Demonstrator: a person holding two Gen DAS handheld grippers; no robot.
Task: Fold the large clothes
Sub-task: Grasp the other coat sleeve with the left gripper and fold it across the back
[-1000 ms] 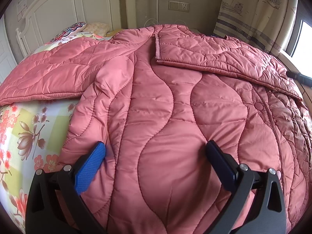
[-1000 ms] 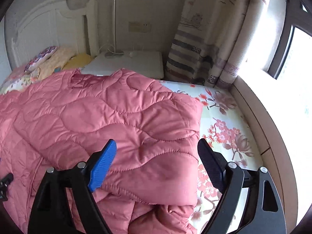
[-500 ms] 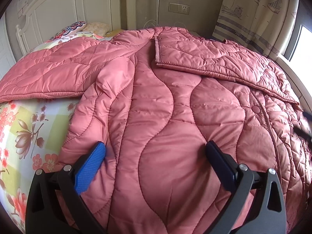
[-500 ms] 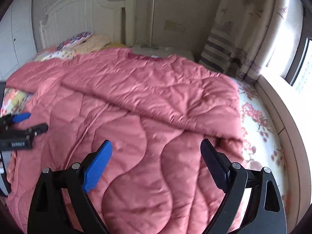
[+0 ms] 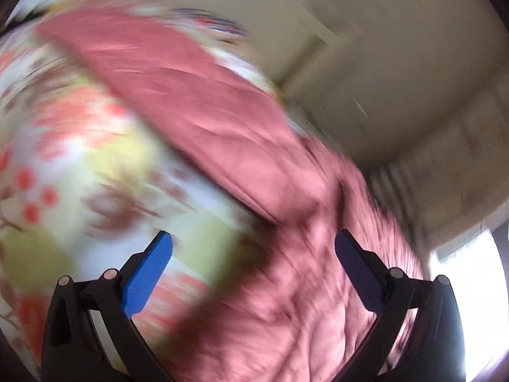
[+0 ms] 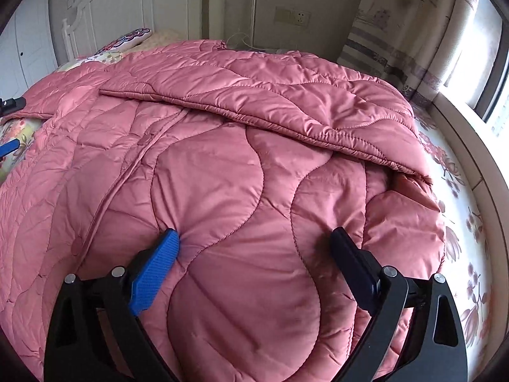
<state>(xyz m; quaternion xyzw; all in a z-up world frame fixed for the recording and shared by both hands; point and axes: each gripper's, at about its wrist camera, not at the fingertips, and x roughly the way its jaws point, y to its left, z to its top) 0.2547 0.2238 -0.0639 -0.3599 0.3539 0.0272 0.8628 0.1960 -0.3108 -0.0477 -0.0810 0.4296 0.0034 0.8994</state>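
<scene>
Quilted pink coat [image 5: 241, 146] fills much of the left wrist view, though heavy blur smears everything there. It runs as a long band from upper left down to the lower right, lying over a floral bedsheet [image 5: 63, 165] in white, yellow-green and red. The left gripper [image 5: 253, 248] has its fingers [image 5: 149, 273] spread wide with nothing between them; the blue-padded one sits over the sheet, the darker one over the pink fabric. Whether either touches the cloth I cannot tell. A beige wall [image 5: 397, 63] takes the upper right, and bright window light shows at the lower right edge.

In the right wrist view the picture is sharp. The coat [image 6: 222, 175] lies spread across the bed, wavy stitching running over its panels, with one broad section folded over on top so that its stitched edge crosses diagonally from upper left to mid right. The right gripper [image 6: 254, 242] is spread wide and holds nothing; both fingers [image 6: 156, 270] press their tips into the puffy surface near the coat's near end. The same floral bedsheet [image 6: 461, 222] shows bare along the right side. A white headboard [image 6: 133, 16] stands at the far end, with a patterned pillow [image 6: 127, 39] before it. A wall socket [image 6: 292, 17] sits on the far wall, and a striped curtain [image 6: 397, 31] hangs at right beside the window. At the far left edge a small part of the left gripper is visible over the sheet.
</scene>
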